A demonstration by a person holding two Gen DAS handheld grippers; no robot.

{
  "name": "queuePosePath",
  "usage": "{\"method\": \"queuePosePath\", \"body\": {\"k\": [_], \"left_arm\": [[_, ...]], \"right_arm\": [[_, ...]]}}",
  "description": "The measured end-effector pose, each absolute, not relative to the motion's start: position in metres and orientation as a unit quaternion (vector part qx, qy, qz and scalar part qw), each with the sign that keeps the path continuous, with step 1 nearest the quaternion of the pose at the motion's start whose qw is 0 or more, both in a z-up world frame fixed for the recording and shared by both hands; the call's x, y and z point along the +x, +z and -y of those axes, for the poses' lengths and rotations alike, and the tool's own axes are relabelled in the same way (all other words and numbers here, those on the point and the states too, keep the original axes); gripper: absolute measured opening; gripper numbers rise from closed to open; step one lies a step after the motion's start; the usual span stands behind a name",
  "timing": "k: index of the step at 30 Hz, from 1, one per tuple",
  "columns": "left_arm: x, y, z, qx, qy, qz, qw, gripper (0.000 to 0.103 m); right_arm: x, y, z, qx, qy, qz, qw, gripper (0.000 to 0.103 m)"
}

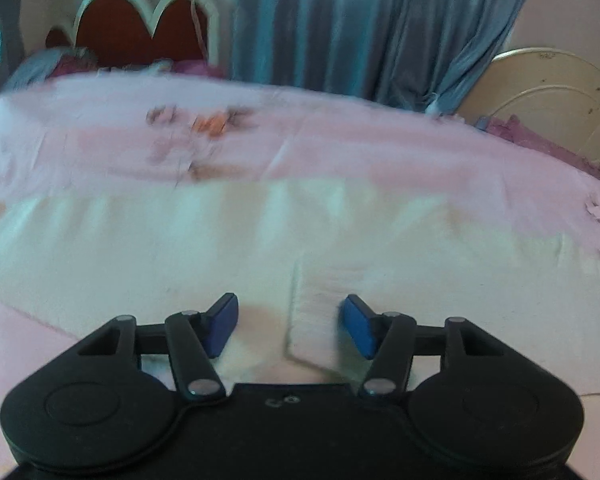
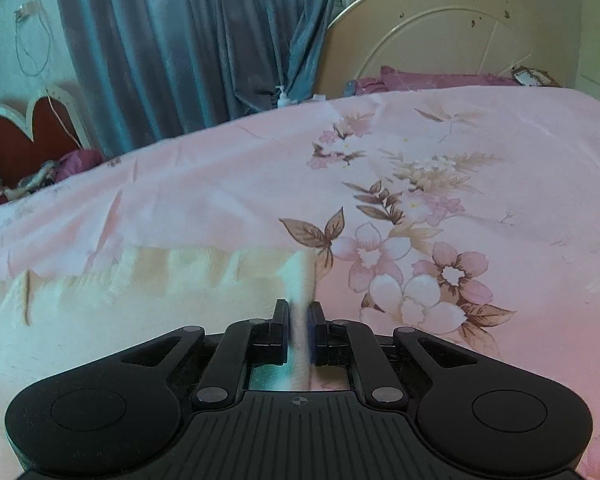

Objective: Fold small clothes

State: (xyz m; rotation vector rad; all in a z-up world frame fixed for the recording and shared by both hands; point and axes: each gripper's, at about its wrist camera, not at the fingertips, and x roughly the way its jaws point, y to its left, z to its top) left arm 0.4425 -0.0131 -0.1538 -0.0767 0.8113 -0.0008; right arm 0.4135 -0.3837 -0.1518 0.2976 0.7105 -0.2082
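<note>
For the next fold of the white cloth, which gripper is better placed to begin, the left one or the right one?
Right. The right gripper is already shut on the edge of the white cloth, so it can lift at once. The left gripper is open over a corner and grips nothing yet.

Motion-blurred floral bedsheet [image 1: 204, 128] and white garment [image 1: 180, 248]; garment's near edge behind left gripper [image 1: 288, 326].

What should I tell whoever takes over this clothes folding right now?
Right tool: shut on an edge of the white garment.
Left tool: open, jaws either side of a ribbed edge of the garment, not gripping.
Garment lies spread on the pink floral bedsheet.
Done: one edge gripped.
Left: close the left tool, then make the fold.
</note>
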Motion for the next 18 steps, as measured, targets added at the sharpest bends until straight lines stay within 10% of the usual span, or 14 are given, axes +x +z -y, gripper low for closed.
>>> {"method": "queuePosePath", "body": {"k": [4, 18], "left_arm": [[0.439, -0.148, 0.012, -0.030, 0.000, -0.392, 0.919, 0.058], [0.436, -0.149, 0.028, 0.012, -0.004, -0.417, 0.909, 0.067]], "right_arm": [[0.399, -0.130, 0.372, 0.120, -0.099, -0.311, 0.938, 0.041], [0.378, -0.154, 0.325, 0.044, -0.055, -0.374, 0.925, 0.042]]}}
